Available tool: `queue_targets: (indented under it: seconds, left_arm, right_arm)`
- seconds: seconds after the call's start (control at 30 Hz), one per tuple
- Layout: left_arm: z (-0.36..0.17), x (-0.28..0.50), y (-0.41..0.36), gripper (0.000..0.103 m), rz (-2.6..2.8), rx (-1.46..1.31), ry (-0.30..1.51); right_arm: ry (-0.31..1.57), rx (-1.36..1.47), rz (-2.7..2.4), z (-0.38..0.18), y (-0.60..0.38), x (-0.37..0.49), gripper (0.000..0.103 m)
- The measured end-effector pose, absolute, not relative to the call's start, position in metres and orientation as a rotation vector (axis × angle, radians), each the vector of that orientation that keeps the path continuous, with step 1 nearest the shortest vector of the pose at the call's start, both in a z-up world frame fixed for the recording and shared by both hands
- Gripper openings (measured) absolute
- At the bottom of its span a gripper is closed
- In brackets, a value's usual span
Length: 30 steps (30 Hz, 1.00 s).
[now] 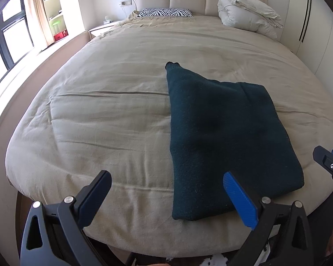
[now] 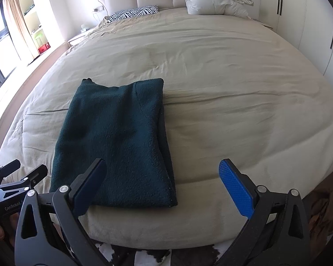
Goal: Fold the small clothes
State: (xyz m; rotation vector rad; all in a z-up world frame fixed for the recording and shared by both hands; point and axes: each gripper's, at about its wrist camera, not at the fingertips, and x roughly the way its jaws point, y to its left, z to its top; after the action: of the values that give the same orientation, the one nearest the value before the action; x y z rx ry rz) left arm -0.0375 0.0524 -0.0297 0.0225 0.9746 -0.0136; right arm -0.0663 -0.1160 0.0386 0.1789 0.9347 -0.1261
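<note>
A dark green knitted garment point(image 1: 219, 137) lies folded into a long rectangle on the beige bed cover point(image 1: 113, 119), near the bed's front edge. A sleeve cuff sticks out at its far left corner. It also shows in the right wrist view point(image 2: 117, 141). My left gripper point(image 1: 166, 186) is open and empty, just in front of the garment's near left corner. My right gripper point(image 2: 162, 177) is open and empty, above the garment's near right corner. The right gripper shows at the right edge of the left wrist view point(image 1: 330, 166). The left gripper shows at the left edge of the right wrist view point(image 2: 17, 177).
A folded white duvet point(image 1: 246, 13) and a zebra-print pillow point(image 1: 164, 12) lie at the padded headboard. A bedside table point(image 1: 102, 27) and shelves point(image 1: 54, 6) stand at the far left by the window. White wardrobe doors point(image 2: 317, 26) line the right side. A cowhide rug point(image 2: 144, 255) lies below the bed's front edge.
</note>
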Motion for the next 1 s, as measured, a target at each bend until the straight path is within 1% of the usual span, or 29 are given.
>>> queue_targets:
  seconds: [1.0]
  left_arm:
    - [-0.0312, -0.038, 0.054, 0.103, -0.009, 0.017, 0.973]
  right_arm:
    - [0.935, 0.173, -0.122, 0.0383, -0.1097, -0.0659, 0.103]
